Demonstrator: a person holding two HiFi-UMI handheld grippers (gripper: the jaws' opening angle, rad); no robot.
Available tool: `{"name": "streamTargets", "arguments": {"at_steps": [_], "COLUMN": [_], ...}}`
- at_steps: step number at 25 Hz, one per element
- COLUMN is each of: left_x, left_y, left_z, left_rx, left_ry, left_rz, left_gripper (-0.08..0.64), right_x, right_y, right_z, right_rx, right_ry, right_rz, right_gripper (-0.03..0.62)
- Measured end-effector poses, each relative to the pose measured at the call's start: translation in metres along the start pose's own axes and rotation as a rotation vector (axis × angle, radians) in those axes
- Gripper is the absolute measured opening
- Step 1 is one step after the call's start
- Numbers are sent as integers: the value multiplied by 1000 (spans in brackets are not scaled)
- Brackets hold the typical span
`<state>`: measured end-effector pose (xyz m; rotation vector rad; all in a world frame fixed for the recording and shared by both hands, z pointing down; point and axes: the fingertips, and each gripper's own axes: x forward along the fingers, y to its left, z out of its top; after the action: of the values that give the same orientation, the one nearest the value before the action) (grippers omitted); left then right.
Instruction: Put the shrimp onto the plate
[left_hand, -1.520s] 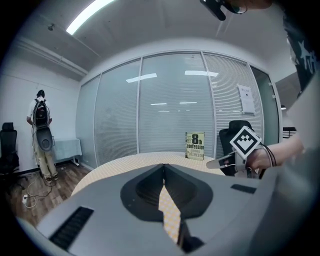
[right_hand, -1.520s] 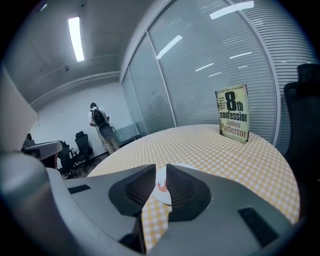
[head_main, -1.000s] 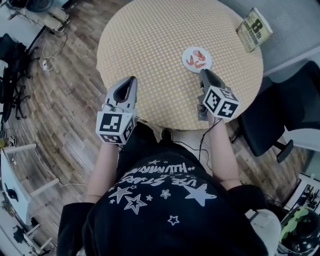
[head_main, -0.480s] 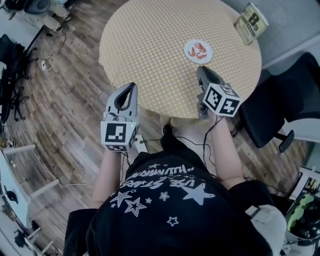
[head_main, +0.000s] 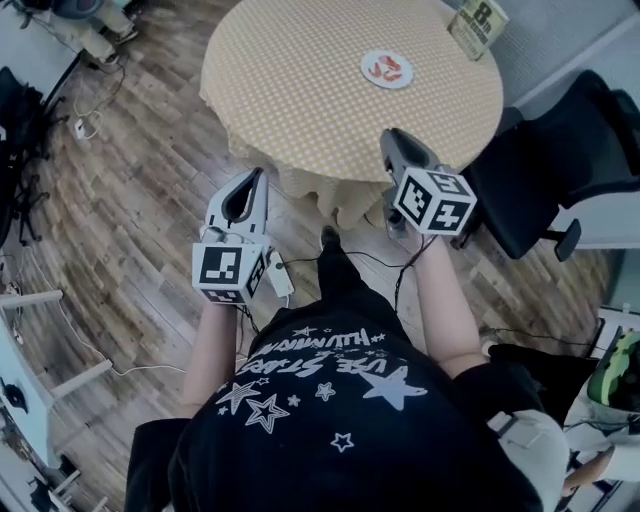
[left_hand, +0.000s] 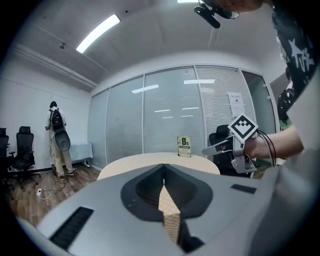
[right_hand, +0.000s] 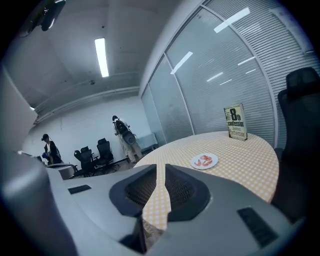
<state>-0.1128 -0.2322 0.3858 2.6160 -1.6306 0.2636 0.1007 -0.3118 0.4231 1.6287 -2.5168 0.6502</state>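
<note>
- Office rm w/ glass partitions and wood floor (head_main: 130, 180); a round table (head_main: 300, 90) in a yellow check cloth stands ahead of the person.
- Shrimp (head_main: 388, 68) lie on the white plate (head_main: 365, 70), toward the far right of the table near a standing placard (head_main: 475, 25). None are on the cloth, so the task looks done to me.
- Left gripper (head_main: 262, 175): tips pressed together, nothing between them. It's held over the floor, off the table's near-left side and well apart from the plate.
- Right gripper (head_main: 388, 135): jaws only a narrow slit apart, nothing in them, just check cloth seen thru the gap. It's held by the table's near edge, pointing toward the plate but not near it.
- Risk 1: going back in w/o need. A jaw tip could nudge the rim, so the plate slides on the cloth or a shrimp tips off.
- Risk 2: right gripper is closest to the hanging cloth. A low swing could snag it, dragging plate and placard w/ it.
- Risk 3: cord (head_main: 404, 275) hangs from the right gripper to the floor by the feet. Stepping on it could jerk that hand.
- Risk 4: black chair (head_main: 560, 180) is just beside the right arm, so an elbow bump is possible on turning.
</note>
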Motion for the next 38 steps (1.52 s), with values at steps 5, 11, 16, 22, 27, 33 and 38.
{"name": "streamTargets", "arguments": {"at_steps": [5,11,16,22,27,33,38], "left_x": [-46,-110,-149,-178,-190,-198,-210], "left_y": [-34,-58,-75,-93,-92,-90,-72], "left_z": [7,13,13,4,-7,-8,-12], "left_rx": [24,28,26,19,-35,-40,-42], "left_ry": [-48,-75,-89,-84,-73,-81,-77], "left_rz": [-33,-53,-70,-87,-75,-69,-50], "left_gripper": [6,6,6,6,6,6,6], "right_x": [-66,-129,-175,-216,-235,-237,-225], "right_y": [4,42,72,84,88,93,114], "right_z": [-13,-33,-49,-66,-80,-89,-88], "right_rx": [-1,-23,-71,-93,-98,-82,-98], "right_ry": [-40,-55,-74,-65,-38,-17,-16], "right_rz": [-54,-58,-56,-78,-93,-88,-74], "right_gripper": [66,61,55,52,51,49,49]}}
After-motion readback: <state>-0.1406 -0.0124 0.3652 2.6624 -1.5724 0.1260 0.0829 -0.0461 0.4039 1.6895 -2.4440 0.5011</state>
